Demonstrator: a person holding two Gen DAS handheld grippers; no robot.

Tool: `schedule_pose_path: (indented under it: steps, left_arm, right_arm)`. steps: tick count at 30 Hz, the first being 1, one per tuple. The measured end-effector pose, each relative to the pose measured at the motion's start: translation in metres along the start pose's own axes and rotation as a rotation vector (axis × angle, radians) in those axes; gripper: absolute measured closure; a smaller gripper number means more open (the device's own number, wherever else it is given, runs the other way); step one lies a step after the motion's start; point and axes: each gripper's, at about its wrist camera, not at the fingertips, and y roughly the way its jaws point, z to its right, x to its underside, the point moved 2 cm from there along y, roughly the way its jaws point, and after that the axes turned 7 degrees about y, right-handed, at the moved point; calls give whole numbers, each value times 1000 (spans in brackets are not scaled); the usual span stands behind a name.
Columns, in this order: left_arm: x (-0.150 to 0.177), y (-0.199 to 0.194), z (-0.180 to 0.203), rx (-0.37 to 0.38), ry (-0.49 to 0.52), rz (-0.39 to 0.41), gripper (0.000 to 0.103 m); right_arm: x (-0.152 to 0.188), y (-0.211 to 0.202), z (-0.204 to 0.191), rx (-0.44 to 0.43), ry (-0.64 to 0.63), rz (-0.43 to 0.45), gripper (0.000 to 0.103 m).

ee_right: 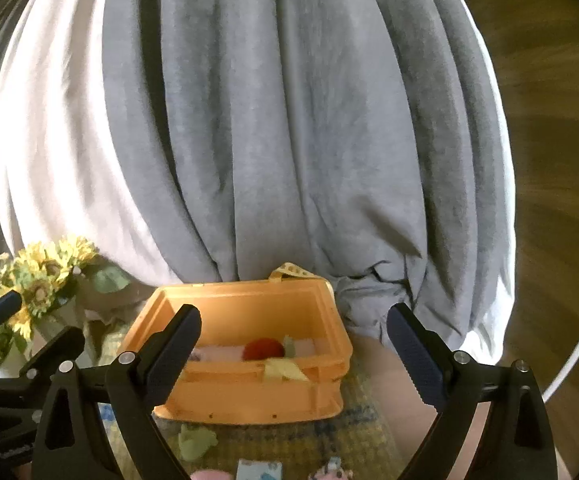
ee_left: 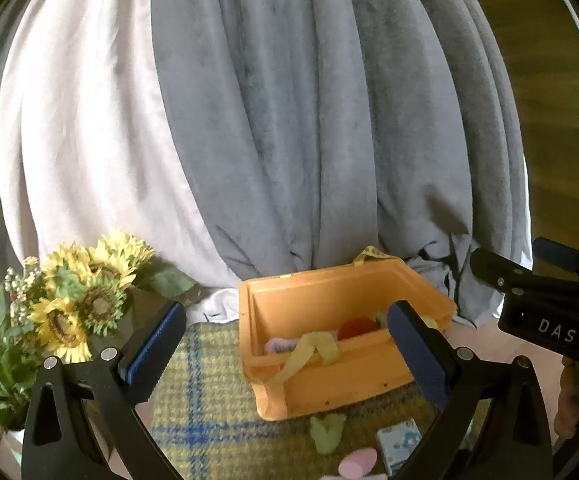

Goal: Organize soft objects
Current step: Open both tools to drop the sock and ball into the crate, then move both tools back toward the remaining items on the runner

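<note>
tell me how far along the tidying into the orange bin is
Partly done. The orange bin already holds a red soft ball, a pale pink piece and a yellow cloth draped over its front rim. Nothing is in hand: the left gripper and right gripper are both open and empty. Left on the plaid mat: a green soft toy, a blue-white packet and a pink item.
</note>
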Motion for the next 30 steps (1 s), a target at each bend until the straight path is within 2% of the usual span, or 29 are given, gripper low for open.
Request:
schedule_pose_path:
  steps: [13, 22, 30]
  left_arm:
    - [27, -46, 6, 16, 14, -43, 0]
    - [49, -65, 14, 44, 52, -100, 0]
    - [72, -70, 19, 102, 71, -154, 0]
  right_arm:
    - [25, -48, 1, -4, 11, -18, 8]
    - [51, -75, 1, 18, 15, -70, 8]
    - [78, -83, 8, 50, 64, -148, 8]
